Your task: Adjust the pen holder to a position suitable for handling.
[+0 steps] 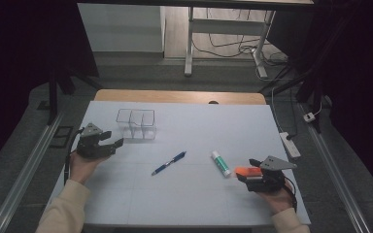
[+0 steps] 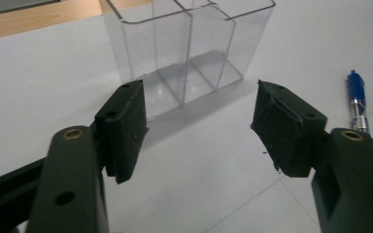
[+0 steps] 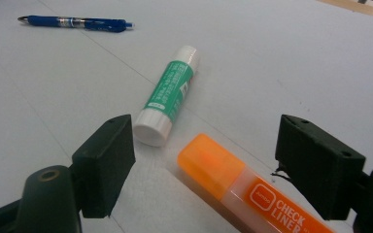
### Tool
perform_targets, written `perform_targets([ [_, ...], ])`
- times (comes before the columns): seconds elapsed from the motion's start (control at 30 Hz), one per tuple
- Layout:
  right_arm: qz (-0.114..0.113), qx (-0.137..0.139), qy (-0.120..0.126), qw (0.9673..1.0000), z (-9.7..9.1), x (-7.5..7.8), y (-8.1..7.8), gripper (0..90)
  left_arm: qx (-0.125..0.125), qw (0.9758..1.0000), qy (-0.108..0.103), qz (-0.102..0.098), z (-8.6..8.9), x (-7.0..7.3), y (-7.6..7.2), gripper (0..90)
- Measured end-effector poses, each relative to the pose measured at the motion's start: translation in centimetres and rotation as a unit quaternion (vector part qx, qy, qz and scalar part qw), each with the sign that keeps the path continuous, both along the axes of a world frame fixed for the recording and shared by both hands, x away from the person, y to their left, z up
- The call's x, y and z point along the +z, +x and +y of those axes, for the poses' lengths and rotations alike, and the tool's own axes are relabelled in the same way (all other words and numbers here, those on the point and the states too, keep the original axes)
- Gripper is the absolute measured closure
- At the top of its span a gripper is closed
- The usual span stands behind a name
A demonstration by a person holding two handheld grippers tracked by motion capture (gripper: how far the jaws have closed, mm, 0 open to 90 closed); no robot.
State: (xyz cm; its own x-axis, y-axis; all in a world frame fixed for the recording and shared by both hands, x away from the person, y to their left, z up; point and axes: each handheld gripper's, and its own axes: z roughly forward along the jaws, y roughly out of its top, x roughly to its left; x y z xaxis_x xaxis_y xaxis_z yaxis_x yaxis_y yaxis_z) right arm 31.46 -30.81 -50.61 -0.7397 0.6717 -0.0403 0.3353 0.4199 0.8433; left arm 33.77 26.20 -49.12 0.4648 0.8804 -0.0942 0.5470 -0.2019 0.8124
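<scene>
A clear plastic organizer point(image 1: 136, 124) with three compartments stands empty at the back left of the white table point(image 1: 209, 124). My left gripper point(image 1: 114, 139) is just left of it, open, with nothing between its fingers. In the left gripper view the organizer point(image 2: 189, 53) stands right ahead of the left gripper point(image 2: 199, 126). An orange highlighter point(image 1: 247, 171) lies on the table at the right. My right gripper point(image 1: 252, 167) is open around it, and the pads stand clear of the highlighter point(image 3: 233, 179) in the right gripper view, where the gripper point(image 3: 209, 160) straddles it.
A green and white glue stick point(image 1: 220, 163) point(image 3: 167, 94) lies just left of the highlighter. A blue pen point(image 1: 169, 163) point(image 2: 357, 99) point(image 3: 73, 22) lies near the table's middle. Beyond the far wooden edge point(image 1: 175, 95) are a desk frame and floor cables.
</scene>
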Motion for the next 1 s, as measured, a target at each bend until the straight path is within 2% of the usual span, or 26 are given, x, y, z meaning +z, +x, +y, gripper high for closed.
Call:
perform_targets([
  [0.2, 0.000, 0.001, -0.001, 1.0000, 0.0, 0.0, 0.0, 22.5, 0.013, 0.9999, 0.002, 0.002, 0.7, -0.4, 0.7, 47.7],
  [0.23, 0.000, 0.003, -0.001, 1.0000, 0.0, 0.0, 0.0, 22.5, 0.014, 0.9999, 0.003, 0.002, 0.8, -0.5, 0.9, 53.5],
  [0.37, -0.002, 0.001, 0.000, 1.0000, 0.0, 0.0, 0.0, 22.5, 0.025, 0.9996, 0.009, -0.003, 0.9, -0.6, 1.5, 66.8],
  [0.4, -0.001, 0.001, 0.001, 1.0000, 0.0, 0.0, 0.0, 22.6, 0.028, 0.9996, 0.010, -0.003, 0.9, -0.6, 1.6, 66.8],
  [0.43, 0.000, 0.000, -0.003, 1.0000, 0.0, 0.0, 0.0, 22.7, 0.030, 0.9995, 0.010, -0.004, 0.9, -0.6, 1.9, 75.1],
  [0.47, 0.000, 0.000, -0.003, 1.0000, 0.0, 0.0, 0.0, 22.7, 0.031, 0.9994, 0.012, -0.003, 0.9, -0.6, 2.1, 75.1],
  [0.5, 0.000, 0.001, -0.002, 1.0000, 0.1, 0.0, 0.0, 22.8, 0.033, 0.9994, 0.014, -0.003, 0.8, -0.6, 2.3, 78.8],
  [0.53, 0.000, 0.001, -0.001, 1.0000, 0.1, 0.0, 0.0, 22.9, 0.035, 0.9993, 0.017, -0.004, 0.8, -0.6, 2.5, 86.5],
  [0.57, 0.000, 0.001, -0.001, 1.0000, 0.1, 0.0, 0.0, 22.9, 0.036, 0.9992, 0.018, -0.005, 0.8, -0.7, 2.7, 88.4],
  [0.77, 0.000, 0.000, -0.003, 1.0000, 0.0, 0.0, -0.1, 22.9, 0.047, 0.9985, 0.027, -0.006, 1.1, -1.2, 3.8, 88.8],
  [1.0, -0.001, 0.001, -0.005, 1.0000, 0.1, 0.0, -0.2, 22.9, 0.043, 0.9987, 0.028, 0.002, 1.2, -1.7, 5.1, 88.8],
])
